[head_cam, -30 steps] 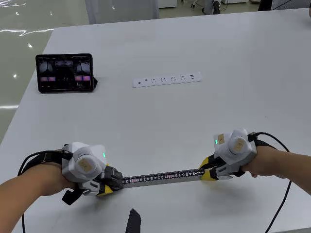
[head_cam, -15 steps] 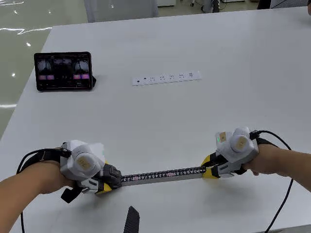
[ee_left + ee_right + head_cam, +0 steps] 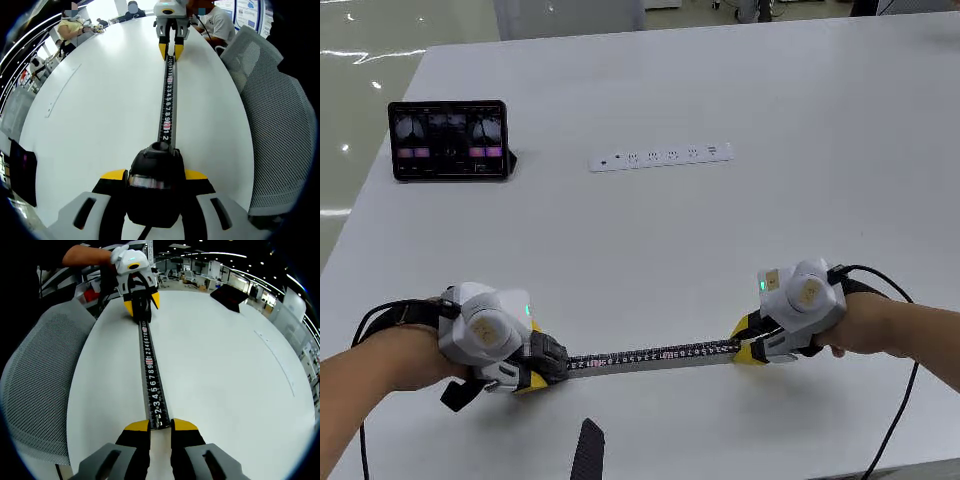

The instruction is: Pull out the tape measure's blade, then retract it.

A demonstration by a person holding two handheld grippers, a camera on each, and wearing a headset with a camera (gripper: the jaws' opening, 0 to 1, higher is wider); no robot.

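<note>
From the head view there is one white table (image 3: 720, 230). On it lie one dark tablet (image 3: 448, 138) and one white power strip (image 3: 660, 156), both far from the hands. There are two grippers, low down near the front edge. The left gripper (image 3: 542, 363) squeezes the one black tape measure (image 3: 553, 357). One blade (image 3: 650, 356) runs flat across the table to the right gripper (image 3: 744, 342), which pinches its far end.

In the left gripper view, its two yellow-tipped jaws press on both sides of the tape measure. The blade goes straight up to the other gripper. One mesh chair (image 3: 272, 125) is on the right.

In the right gripper view, its two jaws are close together, nipping the blade's tip. The numbers on the blade run away toward the tape measure.
</note>
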